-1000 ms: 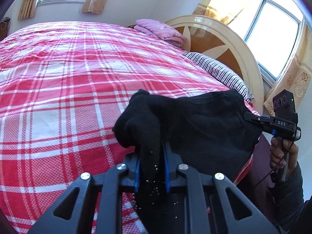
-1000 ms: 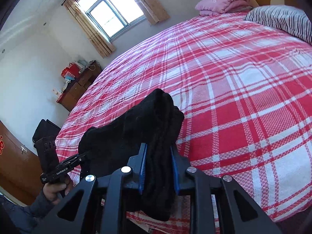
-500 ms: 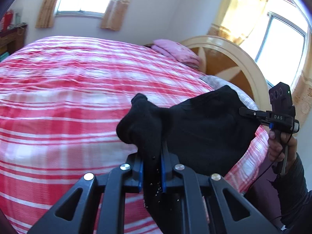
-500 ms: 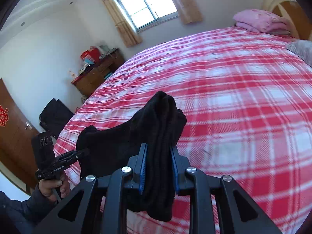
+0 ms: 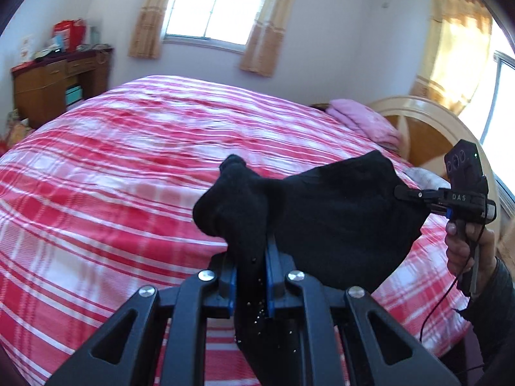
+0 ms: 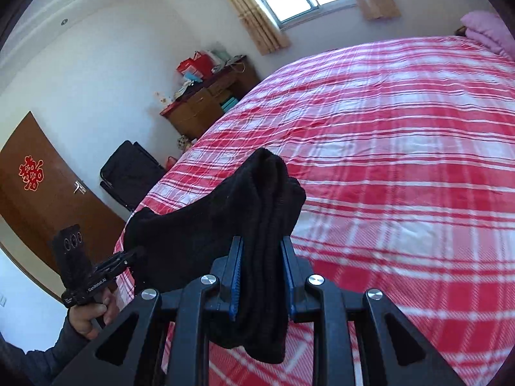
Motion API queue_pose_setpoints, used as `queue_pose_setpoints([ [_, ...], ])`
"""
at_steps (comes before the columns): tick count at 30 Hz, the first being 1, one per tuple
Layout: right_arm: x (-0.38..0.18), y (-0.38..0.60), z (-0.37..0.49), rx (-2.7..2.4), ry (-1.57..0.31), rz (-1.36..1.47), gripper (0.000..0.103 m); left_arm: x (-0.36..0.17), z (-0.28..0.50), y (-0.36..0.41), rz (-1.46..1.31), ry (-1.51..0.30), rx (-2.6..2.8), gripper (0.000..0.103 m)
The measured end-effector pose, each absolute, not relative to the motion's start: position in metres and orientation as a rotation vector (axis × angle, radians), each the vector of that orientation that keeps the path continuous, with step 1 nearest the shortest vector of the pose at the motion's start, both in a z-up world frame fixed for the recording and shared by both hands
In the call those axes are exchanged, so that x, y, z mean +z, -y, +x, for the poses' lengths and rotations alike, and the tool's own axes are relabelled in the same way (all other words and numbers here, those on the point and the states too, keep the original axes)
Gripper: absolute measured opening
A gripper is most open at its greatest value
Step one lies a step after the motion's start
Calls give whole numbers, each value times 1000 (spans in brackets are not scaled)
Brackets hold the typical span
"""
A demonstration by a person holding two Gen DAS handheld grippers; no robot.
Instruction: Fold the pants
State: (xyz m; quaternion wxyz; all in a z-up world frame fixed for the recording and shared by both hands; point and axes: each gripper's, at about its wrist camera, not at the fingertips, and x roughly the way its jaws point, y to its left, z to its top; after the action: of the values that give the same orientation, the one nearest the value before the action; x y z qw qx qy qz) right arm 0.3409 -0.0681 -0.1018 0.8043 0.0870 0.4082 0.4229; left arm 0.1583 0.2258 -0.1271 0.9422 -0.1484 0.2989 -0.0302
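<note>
Left wrist view: red-and-white plaid bed (image 5: 128, 167) fills the frame, nothing between my grippers and it. Pink folded blanket (image 5: 363, 122) at the bed's head end, against the curved wooden headboard (image 5: 428, 122). Wooden dresser (image 5: 48, 83) beyond the bed's far corner, red bags on top; curtained window (image 5: 219, 3) on the wall behind the bed.

Black pants (image 5: 334, 218) bunched and thick, knit-looking, hanging in the air above the bed's near edge, stretched between both grippers. My left gripper (image 5: 250, 276) is clamped tight on one bunched end, blue pads nearly together. My right gripper (image 6: 261, 276) is pinched on the other end, several layers between the pads, a wad sticking up past the tips.

Writing: "DAS" on the right gripper body; "GenRobot.AI" on the left one in the right wrist view. Brown door (image 6: 35, 193) well away from the bed carries a red double-happiness character.
</note>
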Motion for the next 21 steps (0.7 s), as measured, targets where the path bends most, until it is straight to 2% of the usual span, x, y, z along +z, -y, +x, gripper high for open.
queue_pose_setpoints([
  [6, -150, 27, 379, 851, -979, 155, 23, -168, 173, -246, -296, -688, 13, 15],
  [9, -178, 26, 393, 800, -1044, 177, 28, -193, 180, -249, -263, -747, 87, 34],
  [10, -184, 29, 396, 793, -1055, 189, 35, -195, 181, -250, -261, -750, 105, 44],
  [11, -191, 35, 399, 791, -1074, 225, 38, -198, 180, -252, -269, -750, 113, 48],
  [13, -196, 46, 402, 776, -1076, 275, 50, -201, 176, -254, -275, -742, 118, 52],
  [16, -193, 66, 398, 751, -1043, 323, 51, -200, 170, -253, -264, -738, 151, 61],
  [21, -197, 84, 389, 670, -1038, 329, 58, -203, 161, -250, -268, -745, 191, 66],
])
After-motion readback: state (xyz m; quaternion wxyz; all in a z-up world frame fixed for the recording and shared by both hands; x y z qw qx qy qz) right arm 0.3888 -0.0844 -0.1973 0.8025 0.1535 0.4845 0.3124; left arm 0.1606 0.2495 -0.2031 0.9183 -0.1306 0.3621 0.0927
